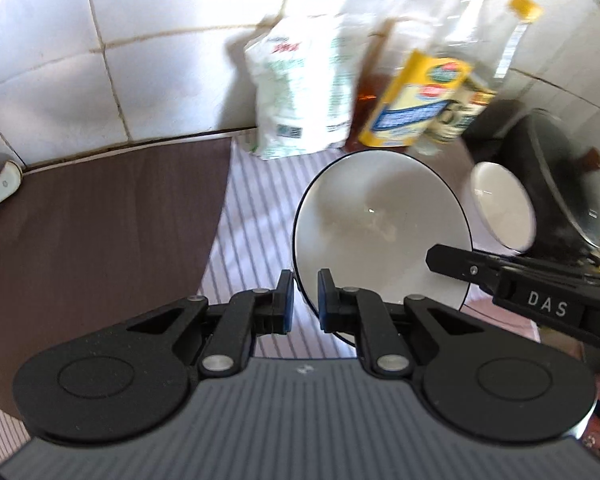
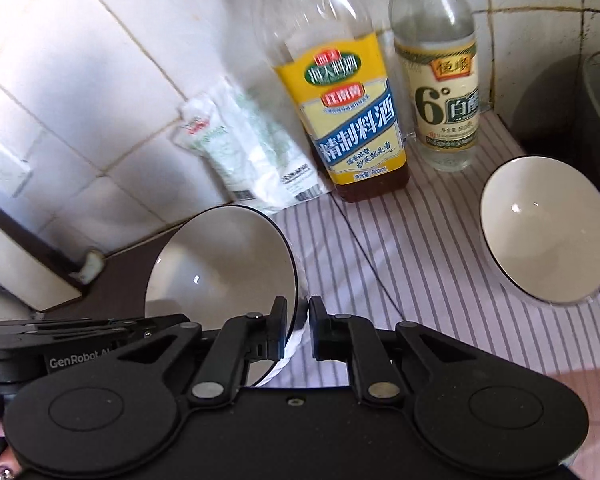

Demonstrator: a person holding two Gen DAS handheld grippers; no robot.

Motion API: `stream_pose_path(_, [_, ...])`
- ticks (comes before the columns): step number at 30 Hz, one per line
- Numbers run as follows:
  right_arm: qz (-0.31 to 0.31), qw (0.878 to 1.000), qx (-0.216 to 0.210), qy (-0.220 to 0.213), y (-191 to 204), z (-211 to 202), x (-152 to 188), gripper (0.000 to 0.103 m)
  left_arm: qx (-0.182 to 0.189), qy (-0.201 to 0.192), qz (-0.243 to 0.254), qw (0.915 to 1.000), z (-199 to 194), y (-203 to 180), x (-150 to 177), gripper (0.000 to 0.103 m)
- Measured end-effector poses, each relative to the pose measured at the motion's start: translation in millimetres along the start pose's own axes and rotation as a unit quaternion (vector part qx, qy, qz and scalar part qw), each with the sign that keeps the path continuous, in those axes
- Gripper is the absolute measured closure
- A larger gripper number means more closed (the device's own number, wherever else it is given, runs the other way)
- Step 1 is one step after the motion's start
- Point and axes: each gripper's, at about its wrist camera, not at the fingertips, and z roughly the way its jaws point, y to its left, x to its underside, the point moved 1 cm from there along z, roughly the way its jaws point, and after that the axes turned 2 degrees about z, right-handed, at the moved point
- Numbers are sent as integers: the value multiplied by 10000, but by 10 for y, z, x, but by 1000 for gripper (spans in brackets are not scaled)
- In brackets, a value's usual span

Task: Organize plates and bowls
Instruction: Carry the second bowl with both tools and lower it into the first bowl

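The large bowl (image 1: 380, 224) is pinched from opposite sides: the left gripper (image 1: 302, 300) has its fingers clenched across the bowl's near-left rim, one pad outside the wall and one inside, and the right gripper (image 2: 298, 330) grips the opposite rim the same way, its black fingers reaching in from the right in the left wrist view. The rim runs between each pair of fingers, so the bowl's open face sits between the two tools, and neither arm is meaningfully nearer (they share it). It seems to be lifted or tilted over the striped cloth on the desk (image 2: 400, 264), though contact underneath cannot be made out. The coming move turns on the smaller bowl (image 2: 544, 236), which lies ahead and to the right of the right gripper's fingers, well apart from the held bowl and near the dark pot at the edge. Judging by the task, nesting or stacking means carrying rightward toward it, clear of the yellow-labelled bottle (image 2: 348, 120) and the vinegar bottle (image 2: 440, 92) behind.
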Motion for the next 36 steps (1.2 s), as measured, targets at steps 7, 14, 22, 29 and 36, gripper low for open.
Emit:
stream_pose_path(7, [-53, 9995, -56, -292, 130, -619, 245, 88, 45, -181, 317, 9993, -538, -249, 226, 92])
stream_pose_path(14, [49, 9990, -104, -422, 167, -971, 519, 88, -5, -209, 574, 9981, -829, -427, 488, 92])
stream_pose_path(22, [202, 9988, -133, -417, 149, -1127, 846, 87, -105, -166, 882, 9959, -972, -547, 678, 92])
stream_pose_path(29, [285, 9990, -109, -326, 110, -1100, 992, 87, -172, 0, 940, 9954, -887, -558, 791, 92])
stream_pose_path(36, [147, 9998, -28, -136, 34, -933, 1099, 87, -319, 305, 963, 9944, -602, -558, 939, 92])
